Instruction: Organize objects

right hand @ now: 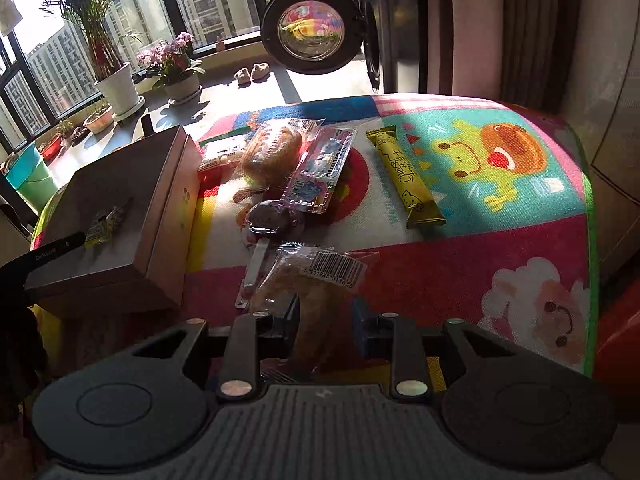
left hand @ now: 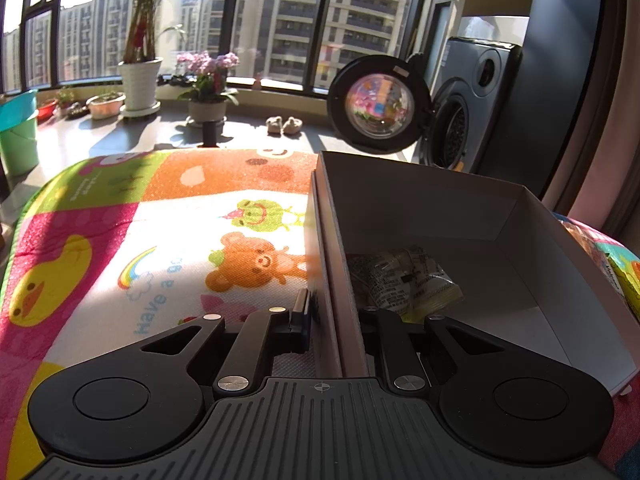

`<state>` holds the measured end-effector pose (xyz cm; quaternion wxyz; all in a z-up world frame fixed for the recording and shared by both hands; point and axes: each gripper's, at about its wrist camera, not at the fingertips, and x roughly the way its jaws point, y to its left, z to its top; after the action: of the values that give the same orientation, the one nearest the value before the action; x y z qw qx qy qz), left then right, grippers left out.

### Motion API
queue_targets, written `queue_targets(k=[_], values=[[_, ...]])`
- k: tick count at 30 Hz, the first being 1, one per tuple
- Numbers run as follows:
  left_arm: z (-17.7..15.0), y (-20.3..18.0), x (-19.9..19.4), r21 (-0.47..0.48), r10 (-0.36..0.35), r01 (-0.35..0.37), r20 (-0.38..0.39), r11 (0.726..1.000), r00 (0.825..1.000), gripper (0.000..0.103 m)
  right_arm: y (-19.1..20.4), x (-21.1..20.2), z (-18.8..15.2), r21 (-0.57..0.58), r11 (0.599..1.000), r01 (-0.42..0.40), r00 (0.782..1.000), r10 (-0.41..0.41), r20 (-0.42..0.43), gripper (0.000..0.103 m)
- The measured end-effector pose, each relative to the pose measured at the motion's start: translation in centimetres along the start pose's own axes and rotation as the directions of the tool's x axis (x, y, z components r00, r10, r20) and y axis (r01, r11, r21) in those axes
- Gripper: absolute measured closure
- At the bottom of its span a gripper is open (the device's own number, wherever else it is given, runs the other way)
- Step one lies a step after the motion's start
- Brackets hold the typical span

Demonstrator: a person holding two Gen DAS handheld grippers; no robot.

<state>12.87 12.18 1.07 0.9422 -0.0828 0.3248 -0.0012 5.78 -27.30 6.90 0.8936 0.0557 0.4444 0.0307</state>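
My left gripper is shut on the left wall of an open cardboard box, one finger outside and one inside. A small printed snack packet lies in the box. In the right wrist view the same box stands at the left with the packet in it. My right gripper is shut on a clear-wrapped bread packet with a barcode. On the mat lie another bread packet, a blue toy pack, a yellow snack bar, a round dark lollipop and a small white-green pack.
A colourful cartoon play mat covers the surface; it also shows in the left wrist view. A washing machine with its round door open stands beyond. Potted plants and a green bucket stand by the window.
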Motion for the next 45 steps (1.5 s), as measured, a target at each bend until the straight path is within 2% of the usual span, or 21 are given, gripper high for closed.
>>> queue_targets(k=[1,2,4,5,7,10,13,15,18,19,23,27,31,33,34,35,36,37,42,45], values=[[0.0,0.0,0.0,0.000,0.000,0.000,0.000,1.000,1.000,0.088,-0.3,-0.2,-0.2,-0.002,1.000,0.022,1.000,-0.022,0.008,0.051],[0.0,0.0,0.0,0.000,0.000,0.000,0.000,1.000,1.000,0.088,-0.5,-0.4,-0.5,-0.002,0.999,0.033,0.999,-0.033,0.018,0.044],[0.0,0.0,0.0,0.000,0.000,0.000,0.000,1.000,1.000,0.088,-0.6,-0.5,-0.8,-0.007,0.999,0.041,0.999,-0.040,0.030,0.039],[0.0,0.0,-0.1,0.000,0.001,-0.001,0.001,1.000,1.000,0.088,-0.5,-0.3,-0.8,-0.004,0.999,0.035,0.999,-0.035,0.028,0.030],[0.0,0.0,-0.1,0.001,0.001,-0.001,0.002,1.000,1.000,0.088,-0.3,0.3,-0.7,0.022,1.000,0.020,1.000,-0.020,0.016,0.020],[0.1,0.0,-0.1,0.004,-0.001,0.001,0.007,1.000,1.000,0.088,0.3,1.9,-0.4,0.060,0.998,0.001,1.000,-0.001,-0.002,0.019],[0.1,0.0,0.0,0.003,-0.009,0.009,0.011,1.000,1.000,0.088,1.2,3.5,-0.1,0.065,0.998,-0.001,1.000,0.003,-0.020,0.018],[0.1,0.0,0.0,0.003,-0.010,0.009,0.010,1.000,1.000,0.087,2.3,4.3,0.0,0.024,0.998,0.049,0.999,-0.049,-0.008,0.018],[0.1,0.1,0.1,0.004,-0.007,0.007,0.010,1.000,1.000,0.088,4.2,4.0,0.4,-0.089,0.982,0.169,0.982,-0.160,0.101,0.018],[0.1,0.1,0.1,0.004,-0.007,0.007,0.010,1.000,1.000,0.088,4.6,3.9,0.8,-0.116,0.977,0.176,0.979,-0.162,0.125,0.018],[0.1,0.1,0.1,0.004,-0.007,0.007,0.010,1.000,1.000,0.088,5.4,4.5,3.2,-0.117,0.992,0.044,0.996,-0.033,0.086,0.019],[0.1,0.1,0.1,0.004,-0.008,0.007,0.010,1.000,1.000,0.088,6.4,7.4,5.1,-0.086,0.996,-0.003,1.000,0.005,0.025,0.026],[0.1,0.1,0.1,0.006,-0.007,0.007,0.010,1.000,1.000,0.088,7.1,10.7,5.7,-0.040,0.999,0.010,0.998,-0.012,-0.054,0.026],[0.0,0.1,0.2,0.007,-0.006,0.006,0.010,1.000,1.000,0.088,7.6,11.6,5.6,-0.074,0.996,0.056,0.998,-0.059,-0.033,0.026],[0.0,0.1,0.2,0.008,-0.006,0.006,0.009,1.000,1.000,0.088,7.9,11.8,5.6,-0.095,0.993,0.076,0.997,-0.078,-0.020,0.031],[0.0,0.1,0.2,0.009,-0.006,0.006,0.009,1.000,1.000,0.088,8.0,11.7,5.5,-0.106,0.992,0.074,0.997,-0.075,-0.007,0.046],[0.0,0.1,0.3,0.010,-0.006,0.006,0.009,1.000,1.000,0.088,8.1,11.4,5.4,-0.116,0.991,0.065,0.998,-0.065,0.002,0.054],[0.0,0.1,0.2,0.010,-0.006,0.006,0.009,1.000,1.000,0.088,8.3,11.0,5.3,-0.127,0.990,0.059,0.998,-0.059,0.005,0.058],[0.0,-0.1,0.2,0.027,0.007,-0.007,0.007,1.000,1.000,0.088,8.7,7.5,3.7,-0.172,0.984,0.039,0.999,-0.035,0.024,0.058],[-0.1,-0.1,0.3,0.030,0.009,-0.009,0.008,1.000,1.000,0.088,8.6,4.1,2.2,-0.169,0.985,-0.022,1.000,0.025,0.018,0.058]])
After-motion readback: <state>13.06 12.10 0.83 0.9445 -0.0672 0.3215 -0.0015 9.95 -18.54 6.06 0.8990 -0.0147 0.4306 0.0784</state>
